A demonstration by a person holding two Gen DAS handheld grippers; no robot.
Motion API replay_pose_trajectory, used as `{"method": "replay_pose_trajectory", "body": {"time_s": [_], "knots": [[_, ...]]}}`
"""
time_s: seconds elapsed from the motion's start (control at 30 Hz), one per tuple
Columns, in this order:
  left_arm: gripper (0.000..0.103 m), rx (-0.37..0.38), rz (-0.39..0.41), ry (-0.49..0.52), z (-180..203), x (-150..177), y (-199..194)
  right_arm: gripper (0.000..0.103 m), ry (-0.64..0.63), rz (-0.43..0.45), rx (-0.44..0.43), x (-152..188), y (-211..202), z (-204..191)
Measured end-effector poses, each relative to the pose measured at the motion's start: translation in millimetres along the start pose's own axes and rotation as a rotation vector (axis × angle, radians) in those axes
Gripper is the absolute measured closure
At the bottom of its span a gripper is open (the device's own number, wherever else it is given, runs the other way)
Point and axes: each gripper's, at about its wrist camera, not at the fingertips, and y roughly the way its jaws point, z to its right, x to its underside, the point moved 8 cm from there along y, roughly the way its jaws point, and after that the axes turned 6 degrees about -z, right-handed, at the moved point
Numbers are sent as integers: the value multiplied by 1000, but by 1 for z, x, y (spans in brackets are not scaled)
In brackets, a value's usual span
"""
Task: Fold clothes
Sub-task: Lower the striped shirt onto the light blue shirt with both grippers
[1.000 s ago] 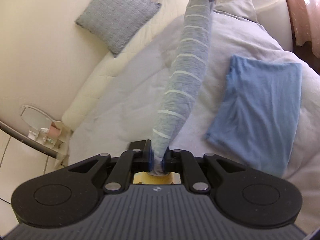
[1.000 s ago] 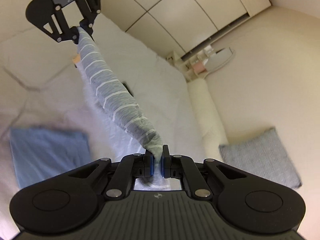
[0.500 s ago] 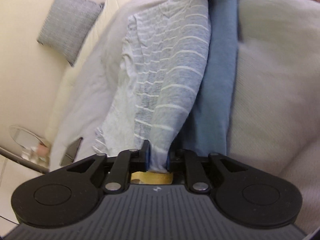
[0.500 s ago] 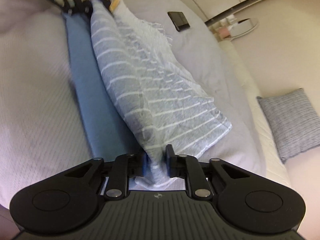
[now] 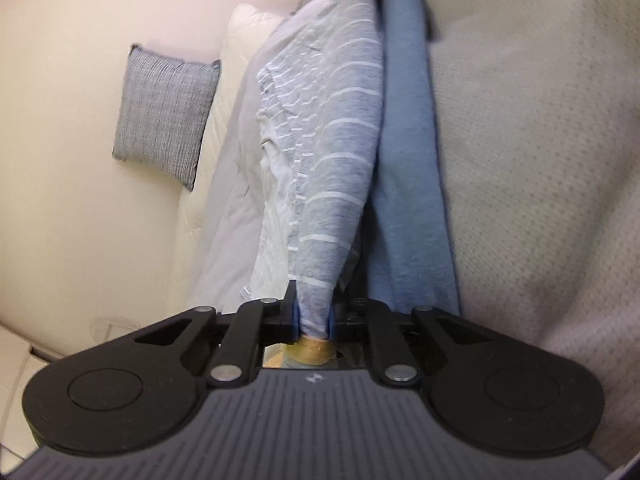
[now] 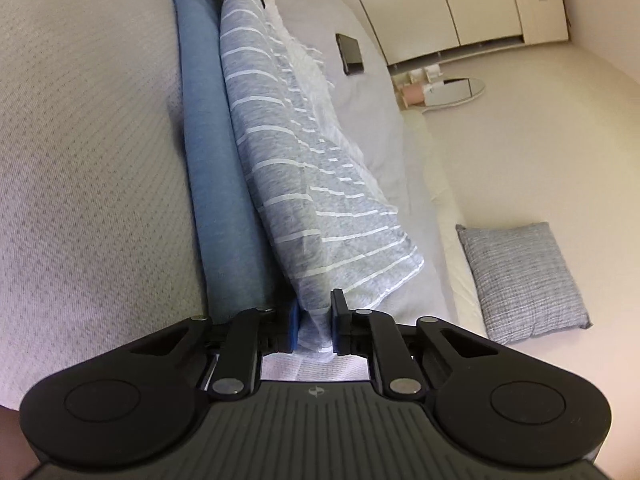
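the left gripper (image 5: 313, 312) is clamped on one end of the striped shirt (image 5: 340, 152), its fingers pinched tight on a bunched corner with a tan tag (image 5: 314, 350) showing just behind them. the right gripper (image 6: 313, 326) nips the other end, but its fingers stand a little wider, and the cloth between them looks thin and loose. the shirt is stretched between the two along the bed, lying half spread, its outer half draped down onto the duvet (image 6: 372, 92) and its near edge touching the folded blue shirt (image 6: 216, 160) that lies alongside

as i judge it, the step in hand is laying the shirt flat for a fold, or setting a fold just made. the next move likely calls for lowering both ends evenly and keeping the edge taut so no crease sets. if this is a stack, it needs squaring over the blue shirt before letting go; i cannot tell which is meant

left to right in the left view: a cream wall, a grey cushion (image 5: 164, 112) leaning on it, a cream mattress edge (image 5: 224, 92), the duvet, then a textured beige blanket (image 5: 520, 160). in the right view: the blanket, the shirts, a dark phone (image 6: 350, 54) on the duvet, a mirror (image 6: 452, 92) with small pots by it, and white wardrobe doors (image 6: 460, 4) beyond
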Motion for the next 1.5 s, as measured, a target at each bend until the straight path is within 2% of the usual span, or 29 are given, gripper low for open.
{"method": "replay_pose_trajectory", "body": {"time_s": [0.13,0.17,0.23,0.37,0.47,0.5,0.67,0.77,0.87,1.0,1.2,1.33,1.43,1.5], "knots": [[93,28,4,-108,-10,0,-3,90,-136,16,60,1,2,-7],[93,25,5,-105,-9,-1,-4,85,-155,13,67,4,3,-9],[93,19,7,-98,-7,-3,-6,83,-192,6,80,8,5,-13],[93,2,11,-80,-2,-2,-8,84,-111,-14,75,12,7,-7],[93,-8,12,-83,0,3,-15,99,-71,-17,62,12,10,-2],[93,-10,13,-84,0,3,-15,100,-46,-15,58,11,10,1],[94,-14,17,-82,-2,2,-15,100,-27,-29,68,7,6,6],[93,-18,19,-80,-2,3,-15,93,-70,-29,107,6,0,3],[93,-19,11,-80,0,5,-21,91,-93,-27,110,4,-5,-2],[94,-1,-2,-96,-7,4,-27,102,-70,-22,56,1,-9,-2],[97,-28,-30,-129,-18,3,-52,102,37,6,86,-8,-27,21],[96,19,-87,-87,8,5,-52,102,17,2,60,-2,-28,6],[94,13,-110,-72,12,6,-50,102,27,-9,45,0,-27,0],[88,2,-125,-69,11,6,-50,99,35,-12,55,2,-29,-1]]}}
